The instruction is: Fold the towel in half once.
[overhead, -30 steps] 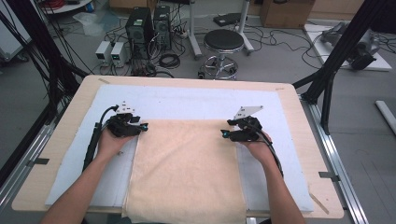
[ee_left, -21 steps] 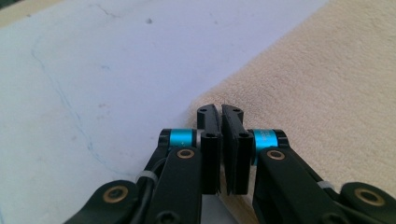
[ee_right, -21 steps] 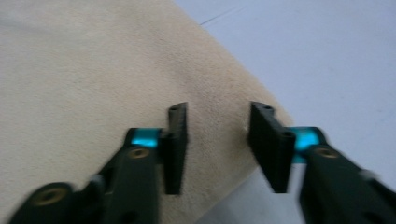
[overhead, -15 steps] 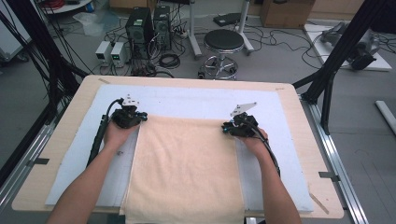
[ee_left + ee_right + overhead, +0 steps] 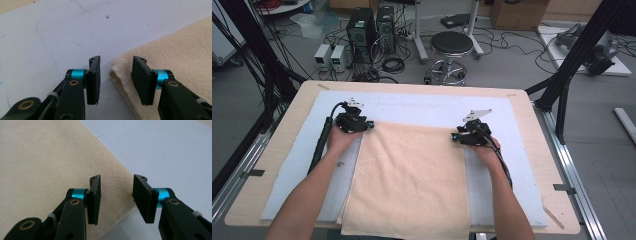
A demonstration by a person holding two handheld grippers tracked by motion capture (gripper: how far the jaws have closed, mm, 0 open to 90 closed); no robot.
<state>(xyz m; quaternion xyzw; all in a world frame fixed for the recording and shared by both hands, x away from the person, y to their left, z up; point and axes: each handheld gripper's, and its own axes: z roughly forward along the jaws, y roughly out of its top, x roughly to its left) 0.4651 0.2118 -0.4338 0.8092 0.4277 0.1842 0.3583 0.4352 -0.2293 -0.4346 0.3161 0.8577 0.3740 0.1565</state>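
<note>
1. Left gripper (image 5: 116,82): fingers apart, just been opening, straddling far-left corner of towel (image 5: 412,175) lying flat on worktop (image 5: 532,130); lower, then pinch both layers.
2. Right gripper (image 5: 116,201): fingers likewise parted, just been opening, over far-right edge; match grip.

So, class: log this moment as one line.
left gripper: open, jaws just opening, at towel corner | right gripper: open, just opening, over towel edge

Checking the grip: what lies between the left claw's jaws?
In the left gripper view, the corner of the beige towel lies between the open jaws of the left claw, with none pressing it.
</note>
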